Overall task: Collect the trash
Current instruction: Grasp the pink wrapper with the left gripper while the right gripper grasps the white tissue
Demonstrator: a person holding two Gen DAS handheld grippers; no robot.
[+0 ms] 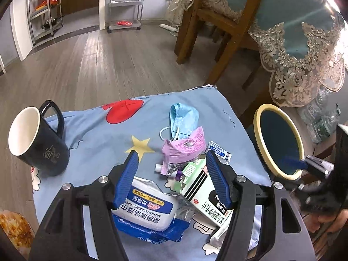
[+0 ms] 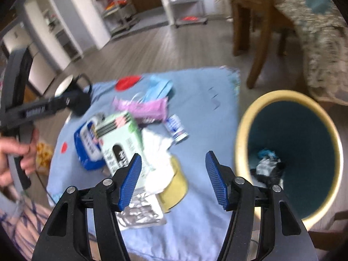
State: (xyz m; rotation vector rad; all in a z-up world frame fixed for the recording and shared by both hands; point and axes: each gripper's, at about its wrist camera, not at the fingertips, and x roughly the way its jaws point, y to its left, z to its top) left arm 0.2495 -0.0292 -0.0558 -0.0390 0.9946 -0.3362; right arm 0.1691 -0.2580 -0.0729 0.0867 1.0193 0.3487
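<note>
Your blue cloth (image 1: 91, 130) covers the small table, with the yellow-rimmed bin (image 2: 289, 152) just off its right edge, some scraps already inside. The trash pile lies mid-cloth: wipes pack (image 1: 148, 211), green carton (image 1: 202, 187), pink wrapper (image 1: 184, 150), blue mask (image 1: 184, 117). Your left gripper (image 1: 171, 171) and right gripper (image 2: 173, 174) both hover with jaws apart, holding nothing.

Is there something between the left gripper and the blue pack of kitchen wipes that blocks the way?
Nothing visible blocks it. The left gripper hangs open over the blue wipes pack, with its left finger just above the pack's white lid. The white and green carton lies close on the right, under the other finger, so it could get caught too.
</note>
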